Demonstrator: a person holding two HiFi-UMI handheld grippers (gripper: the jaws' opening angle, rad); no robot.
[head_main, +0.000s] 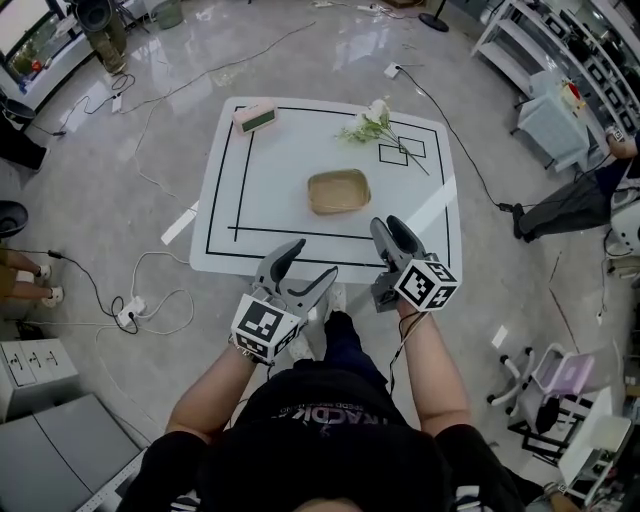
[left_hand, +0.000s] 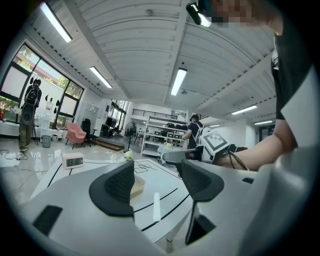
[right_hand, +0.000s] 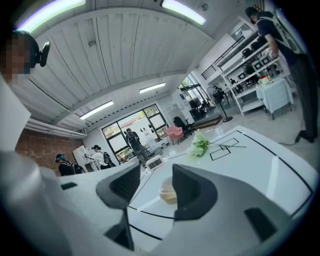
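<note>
A white table (head_main: 250, 215) marked with black lines stands in front of me. A shallow tan woven basket (head_main: 338, 191) sits near its middle. A white flower sprig (head_main: 375, 125) lies at the far right and a pink digital clock (head_main: 256, 117) at the far left. My left gripper (head_main: 308, 272) hovers open and empty at the table's near edge. My right gripper (head_main: 393, 232) is also open and empty, just over the near edge, right of the basket. The basket (left_hand: 138, 186) shows between the open left gripper (left_hand: 157, 177) and again as the basket (right_hand: 168, 192) between the open right gripper (right_hand: 156, 185).
Cables and a power strip (head_main: 130, 308) lie on the floor to the left. Shelving (head_main: 560, 40) and a seated person (head_main: 575, 200) are at the right, a pink chair (head_main: 555, 380) at lower right, and a grey cabinet (head_main: 35, 365) at lower left. People stand (right_hand: 132, 142) in the background.
</note>
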